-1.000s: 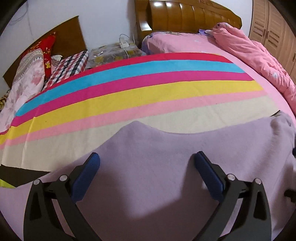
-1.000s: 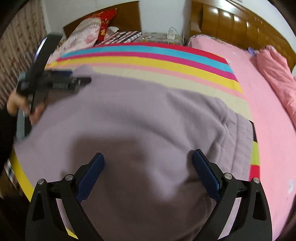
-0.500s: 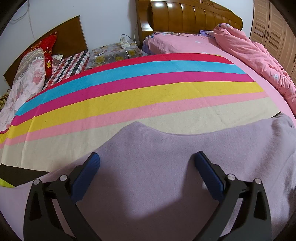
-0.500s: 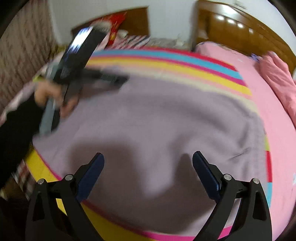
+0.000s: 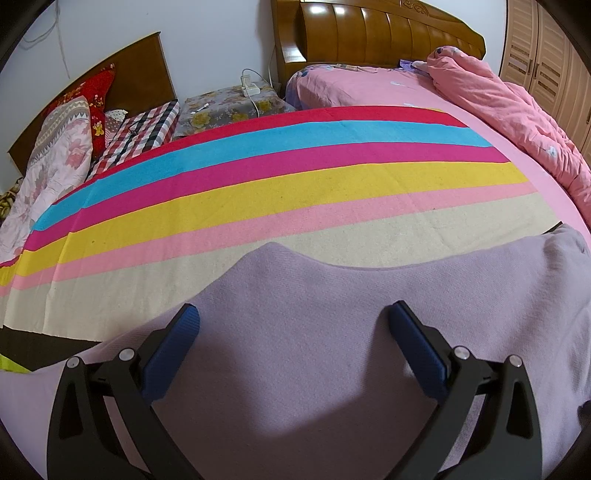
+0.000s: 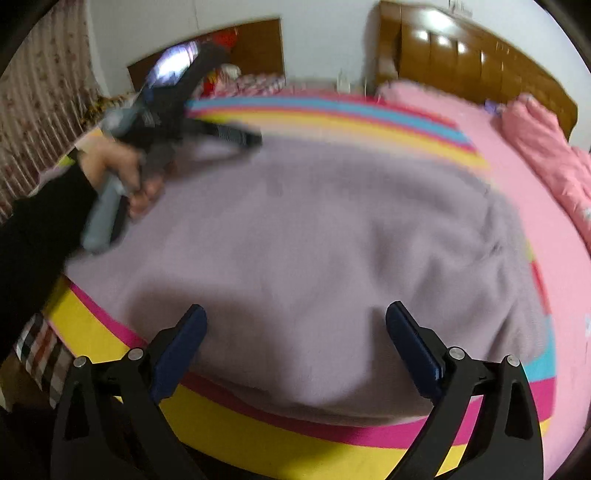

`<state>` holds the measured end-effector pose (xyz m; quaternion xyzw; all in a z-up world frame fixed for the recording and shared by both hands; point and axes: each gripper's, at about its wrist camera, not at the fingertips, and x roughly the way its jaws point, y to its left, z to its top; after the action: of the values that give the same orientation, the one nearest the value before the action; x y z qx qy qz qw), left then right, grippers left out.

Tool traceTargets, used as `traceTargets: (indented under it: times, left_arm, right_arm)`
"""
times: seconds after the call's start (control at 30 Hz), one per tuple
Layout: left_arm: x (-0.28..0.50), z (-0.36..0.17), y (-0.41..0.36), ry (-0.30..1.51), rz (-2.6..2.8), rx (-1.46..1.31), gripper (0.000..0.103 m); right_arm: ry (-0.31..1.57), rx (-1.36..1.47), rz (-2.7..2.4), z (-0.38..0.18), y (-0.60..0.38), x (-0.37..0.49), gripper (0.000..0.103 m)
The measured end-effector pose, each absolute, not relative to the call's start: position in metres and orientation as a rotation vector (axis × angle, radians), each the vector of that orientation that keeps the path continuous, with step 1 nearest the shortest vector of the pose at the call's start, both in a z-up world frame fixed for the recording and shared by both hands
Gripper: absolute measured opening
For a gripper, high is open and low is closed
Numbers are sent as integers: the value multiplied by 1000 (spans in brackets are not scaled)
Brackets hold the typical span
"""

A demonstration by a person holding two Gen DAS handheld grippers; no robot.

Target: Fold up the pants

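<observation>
Pants (image 5: 332, 332) of pale lilac fleece lie spread flat on the striped blanket (image 5: 277, 192), which covers the bed with bands of red, blue, magenta, yellow, pink and cream. Compared with a second ago, the right wrist view has pulled back and risen: more of the blanket's yellow and magenta edge (image 6: 258, 424) now shows below the garment's near hem, where earlier the fabric filled the lower frame. The left gripper (image 6: 221, 133), seen blurred from the right camera, sits higher and further toward the middle of that view than before, and the person's hand (image 6: 122, 173) with its dark sleeve (image 6: 33, 236) takes up more of the left side. The left wrist view has changed little; the garment's raised peak (image 5: 273, 251) stays at about the same spot against the cream band.

The left gripper's jaws stand wide apart above the lilac cloth, clamped on nothing. The right gripper (image 6: 293, 332) likewise has its blue pads (image 6: 410, 343) spread wide, with the fabric beneath them and nothing between them.

A pink quilt (image 5: 517, 122) lies bunched at the right of the bed, and pillows (image 5: 62, 147) are stacked at the left by a wooden headboard (image 5: 388, 33). No containers are visible.
</observation>
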<state>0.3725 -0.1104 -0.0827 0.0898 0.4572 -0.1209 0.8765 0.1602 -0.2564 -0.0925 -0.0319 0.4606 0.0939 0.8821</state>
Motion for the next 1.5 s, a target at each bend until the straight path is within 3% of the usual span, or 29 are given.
traceTargets:
  times: [0.53, 0.67, 0.87, 1.07, 1.27, 1.5]
  left_arm:
    - [354, -69, -100, 952, -181, 210, 101]
    - [298, -39, -41, 840, -192, 105, 101]
    - [241, -41, 84, 846, 35, 97, 101]
    - [205, -41, 183, 840, 231, 18, 101]
    - [199, -56, 217, 884, 291, 11, 101]
    - [193, -73, 237, 907, 280, -41, 102]
  right_arm:
    - [937, -43, 161, -97, -260, 143, 98]
    - [943, -53, 141, -96, -258, 148, 98]
    - [904, -11, 39, -71, -239, 152, 98]
    - [812, -93, 223, -46, -147, 182, 98]
    - [822, -184, 369, -53, -58, 206, 98]
    - [909, -269, 396, -81, -23, 207, 98]
